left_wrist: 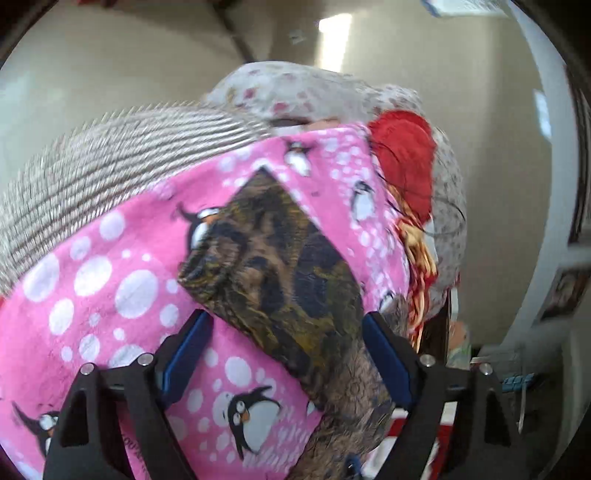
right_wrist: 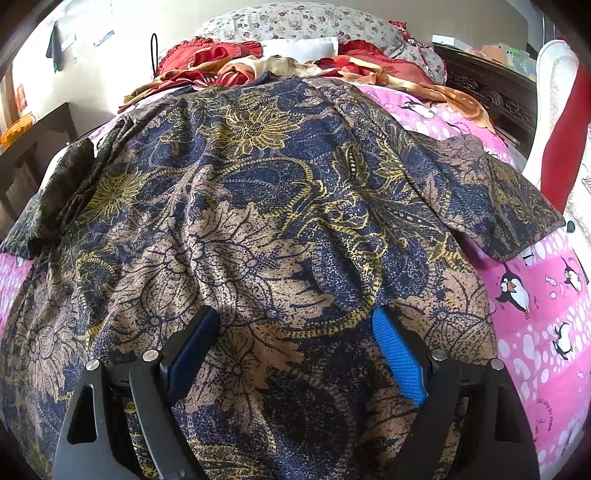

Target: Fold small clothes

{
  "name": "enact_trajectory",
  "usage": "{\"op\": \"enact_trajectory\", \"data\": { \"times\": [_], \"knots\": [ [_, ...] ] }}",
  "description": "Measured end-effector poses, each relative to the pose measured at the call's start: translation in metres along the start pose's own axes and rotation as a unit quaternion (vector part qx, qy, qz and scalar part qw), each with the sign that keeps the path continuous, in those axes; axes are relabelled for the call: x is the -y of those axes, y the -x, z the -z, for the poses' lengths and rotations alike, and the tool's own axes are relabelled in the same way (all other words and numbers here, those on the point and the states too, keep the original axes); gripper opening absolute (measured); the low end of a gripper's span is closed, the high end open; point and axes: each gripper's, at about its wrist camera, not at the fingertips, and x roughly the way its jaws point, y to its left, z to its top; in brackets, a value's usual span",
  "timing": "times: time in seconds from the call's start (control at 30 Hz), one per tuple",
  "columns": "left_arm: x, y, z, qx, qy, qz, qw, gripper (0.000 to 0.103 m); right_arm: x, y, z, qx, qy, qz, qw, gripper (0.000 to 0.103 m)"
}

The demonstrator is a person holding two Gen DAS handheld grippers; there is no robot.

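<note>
A batik shirt in navy, tan and gold lies spread flat on a pink penguin blanket. My right gripper hovers open just above the shirt's near part, nothing between its fingers. In the left wrist view one sleeve of the shirt lies out over the pink blanket. My left gripper is open, its jaws standing either side of the sleeve's near edge, not closed on it. The left view is tilted and blurred.
Red and orange cloths and a floral pillow lie at the bed's far end. A dark carved cabinet stands right of the bed. A grey striped cushion lies at the left in the left view.
</note>
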Motion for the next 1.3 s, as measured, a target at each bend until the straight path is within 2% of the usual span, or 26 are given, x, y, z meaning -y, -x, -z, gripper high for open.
{"op": "enact_trajectory", "data": {
  "times": [0.17, 0.27, 0.3, 0.33, 0.37, 0.4, 0.43, 0.47, 0.53, 0.57, 0.63, 0.7, 0.77, 0.83, 0.93, 1.03, 1.13, 1.17, 1.23, 1.3],
  "knots": [
    [-0.003, -0.005, -0.007, 0.036, 0.014, 0.021, 0.9990, 0.086, 0.000, -0.001, 0.000, 0.000, 0.000, 0.000, 1.000, 0.094],
    [-0.007, -0.002, -0.012, 0.061, 0.030, 0.025, 0.9974, 0.080, 0.000, 0.000, 0.000, 0.000, 0.000, 0.000, 1.000, 0.094],
    [-0.007, -0.002, -0.013, 0.063, 0.033, 0.025, 0.9972, 0.075, 0.000, -0.001, 0.000, 0.000, 0.000, 0.000, 1.000, 0.094],
    [-0.007, -0.004, -0.014, 0.063, 0.031, 0.016, 0.9974, 0.066, 0.000, 0.000, 0.000, 0.000, 0.000, 0.000, 1.000, 0.094],
    [-0.005, -0.004, -0.014, 0.064, 0.022, -0.003, 0.9977, 0.059, 0.000, 0.000, 0.000, 0.000, 0.000, 0.000, 1.000, 0.094],
    [-0.003, -0.005, -0.014, 0.063, 0.015, -0.020, 0.9977, 0.040, 0.000, 0.000, 0.000, 0.000, 0.000, 0.000, 1.000, 0.094],
    [-0.002, -0.007, -0.014, 0.059, 0.006, -0.043, 0.9973, 0.015, 0.000, 0.000, 0.000, 0.000, 0.000, 0.001, 1.000, 0.094],
    [-0.002, -0.007, -0.014, 0.054, -0.002, -0.067, 0.9963, 0.008, 0.000, 0.000, 0.000, 0.000, 0.000, 0.001, 1.000, 0.094],
    [0.002, -0.001, -0.012, 0.055, -0.012, -0.078, 0.9953, 0.006, 0.000, -0.001, 0.000, 0.000, 0.000, 0.000, 1.000, 0.094],
    [0.015, 0.008, -0.010, 0.065, -0.036, -0.095, 0.9928, 0.006, 0.000, 0.000, 0.000, 0.000, 0.000, 0.000, 1.000, 0.094],
    [0.044, 0.027, -0.007, 0.092, -0.085, -0.105, 0.9867, 0.006, 0.000, -0.001, 0.000, 0.000, 0.001, 0.001, 1.000, 0.094],
    [0.083, 0.060, -0.009, 0.145, -0.135, -0.099, 0.9752, 0.006, 0.000, 0.000, 0.000, 0.000, 0.001, 0.001, 1.000, 0.094],
    [0.125, 0.101, -0.014, 0.214, -0.175, -0.091, 0.9566, 0.006, 0.000, -0.001, 0.000, 0.000, 0.001, 0.002, 1.000, 0.095],
    [0.155, 0.131, -0.014, 0.267, -0.210, -0.095, 0.9358, 0.006, 0.000, -0.001, 0.000, 0.001, 0.001, 0.002, 1.000, 0.095],
    [0.190, 0.140, -0.011, 0.279, -0.247, -0.087, 0.9241, 0.006, -0.001, -0.002, 0.000, 0.001, 0.003, 0.005, 1.000, 0.095],
    [0.223, 0.114, 0.021, 0.251, -0.305, -0.058, 0.9170, 0.006, -0.002, -0.002, 0.000, 0.000, 0.005, 0.007, 1.000, 0.095],
    [0.248, 0.061, 0.069, 0.182, -0.360, -0.022, 0.9147, 0.006, -0.002, -0.003, 0.000, -0.001, 0.007, 0.007, 1.000, 0.096],
    [0.258, 0.028, 0.096, 0.146, -0.385, -0.005, 0.9112, 0.006, -0.002, -0.003, 0.000, -0.002, 0.008, 0.007, 1.000, 0.096],
    [0.267, -0.018, 0.135, 0.100, -0.414, 0.011, 0.9047, 0.006, -0.002, -0.002, 0.000, -0.002, 0.008, 0.005, 1.000, 0.097],
    [0.268, -0.081, 0.187, 0.042, -0.444, 0.022, 0.8946, 0.006, -0.001, -0.002, 0.000, -0.001, 0.006, 0.002, 1.000, 0.097]
  ]
}}
